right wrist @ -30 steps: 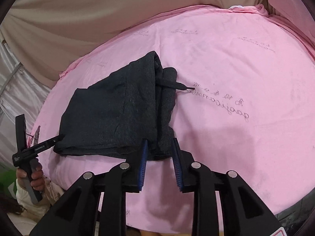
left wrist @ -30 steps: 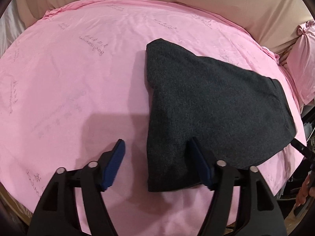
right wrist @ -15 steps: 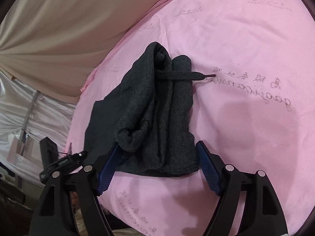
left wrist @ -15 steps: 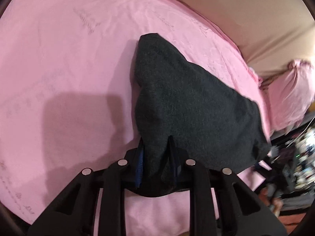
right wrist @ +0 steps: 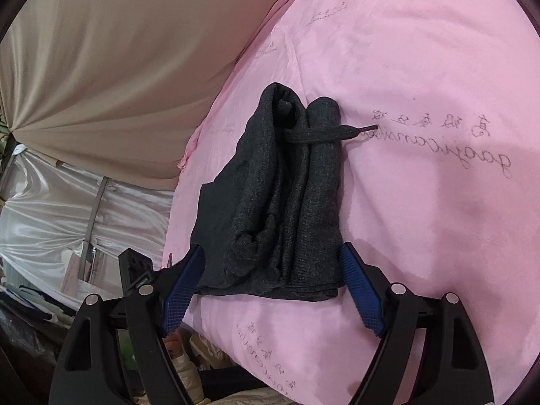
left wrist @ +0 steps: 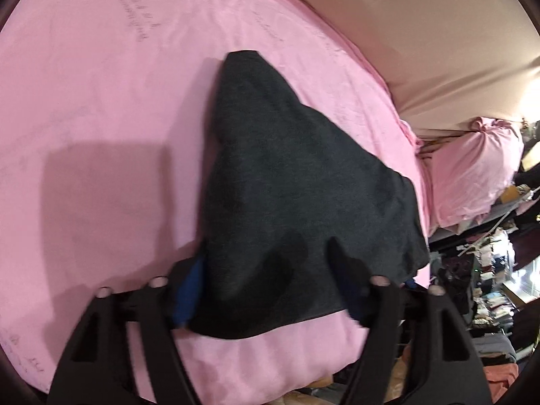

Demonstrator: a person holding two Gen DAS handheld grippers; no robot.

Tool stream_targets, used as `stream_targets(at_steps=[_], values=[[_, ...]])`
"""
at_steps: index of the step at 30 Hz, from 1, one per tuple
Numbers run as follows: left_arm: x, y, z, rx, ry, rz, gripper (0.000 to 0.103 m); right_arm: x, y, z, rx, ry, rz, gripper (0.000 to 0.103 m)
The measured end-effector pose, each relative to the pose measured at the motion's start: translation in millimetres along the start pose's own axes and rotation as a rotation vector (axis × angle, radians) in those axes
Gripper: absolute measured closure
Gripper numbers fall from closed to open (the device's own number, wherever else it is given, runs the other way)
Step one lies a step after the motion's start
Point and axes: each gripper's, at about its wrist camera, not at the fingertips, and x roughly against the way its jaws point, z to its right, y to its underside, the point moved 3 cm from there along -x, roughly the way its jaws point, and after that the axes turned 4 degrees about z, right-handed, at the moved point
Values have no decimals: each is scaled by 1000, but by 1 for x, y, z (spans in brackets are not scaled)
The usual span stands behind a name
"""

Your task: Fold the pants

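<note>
Pants [right wrist: 287, 209] folded into a bundle at 6 o'clock on pink bed [right wrist: 422, 67]. Left gripper [left wrist: 270, 280] and right gripper [right wrist: 273, 283] fingers wide, straddling near edge. Final tidy likely; next, retreat or squaring up.

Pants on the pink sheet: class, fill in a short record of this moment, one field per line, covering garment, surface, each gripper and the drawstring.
garment: dark grey pants, folded into a compact bundle
surface: pink sheet with printed writing
drawstring: drawstring lies across the far end of the bundle, its tip on the sheet
left gripper: left gripper open, fingers either side of the near edge of the pants
right gripper: right gripper open, blue pads flanking the bundle's near end
</note>
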Motion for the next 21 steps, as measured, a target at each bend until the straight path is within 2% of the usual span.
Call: stream_targets(at_steps=[2, 3, 4, 5, 6, 8, 10, 12, 15, 16, 17, 18, 20, 21], values=[[-8, -5, 6, -13, 17, 5, 24, -13, -3, -8, 37, 20, -4, 23], [-13, -8, 8, -23, 20, 11, 27, -20, -5, -10, 50, 28, 4, 24], [-15, -11, 8, -26, 9, 16, 36, -27, -6, -11, 58, 38, 7, 33], [-18, -14, 5, -24, -38, 18, 67, -34, -8, -11, 64, 54, 2, 58], [-19, -17, 1, -13, -84, 13, 88, -37, -9, -13, 55, 59, 1, 63], [-14, -21, -7, 42, -41, -9, 92, -30, -7, -27, 84, 55, 22, 71], [8, -18, 1, 6, -23, 12, 95, -15, 0, -45, 98, 28, 30, 72], [29, -8, 11, -37, -12, 1, 95, 2, 16, -61, 137, 42, 26, 72], [42, 10, 13, -97, -60, -19, 94, 5, 44, -54, 157, 120, -29, 70], [34, 20, 8, -113, -99, -50, 94, 0, 50, -47, 155, 157, -52, 64], [29, 25, 0, -120, -129, -69, 90, -5, 57, -33, 141, 207, -73, 56], [24, 29, -7, -117, -153, -79, 85, -4, 59, -27, 116, 179, -52, 54], [21, 29, -11, -87, -155, -57, 81, -1, 59, -23, 80, 144, -44, 51], [22, 29, -10, -80, -151, -55, 73, -1, 58, -24, 82, 142, -45, 50]])
